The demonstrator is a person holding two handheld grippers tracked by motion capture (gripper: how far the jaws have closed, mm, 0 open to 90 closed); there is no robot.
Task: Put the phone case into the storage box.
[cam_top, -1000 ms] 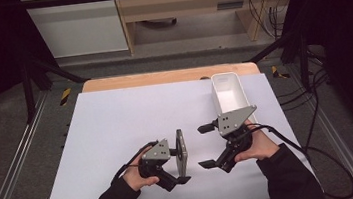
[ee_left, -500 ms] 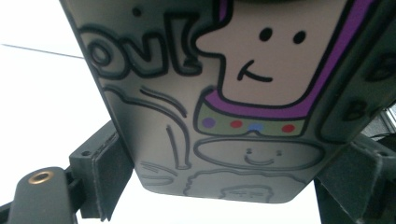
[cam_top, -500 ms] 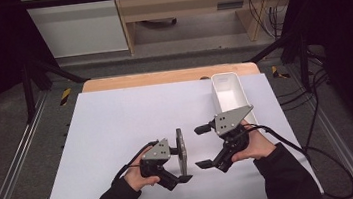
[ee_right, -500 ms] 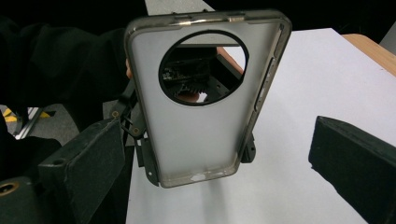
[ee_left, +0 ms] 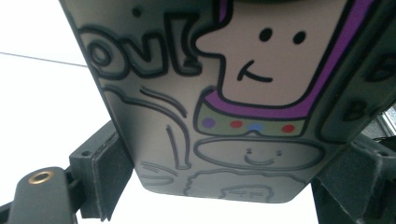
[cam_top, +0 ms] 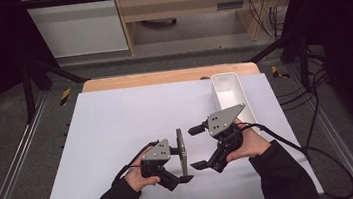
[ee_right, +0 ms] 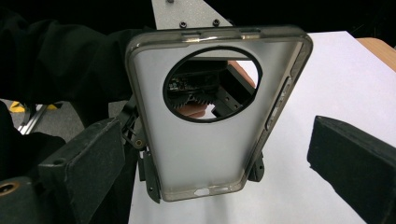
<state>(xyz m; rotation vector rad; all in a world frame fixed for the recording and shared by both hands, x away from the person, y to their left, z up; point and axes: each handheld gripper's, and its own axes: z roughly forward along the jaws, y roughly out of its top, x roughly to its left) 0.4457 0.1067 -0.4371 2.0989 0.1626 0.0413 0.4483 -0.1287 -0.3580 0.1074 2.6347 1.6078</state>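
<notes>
While your left gripper pinches the phone case on edge, treat it as light and flexible; your spread right gripper should grip its rim.

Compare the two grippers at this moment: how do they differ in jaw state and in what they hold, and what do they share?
The left gripper is shut on the phone case, holding it on edge above the white mat; the right gripper holds nothing. The left gripper's jaws press both sides of the case, while the right gripper's jaws stand wide open, facing its hollow inner side. Both are hand-held, black-jawed, topped by a grey plate, and face each other.
</notes>
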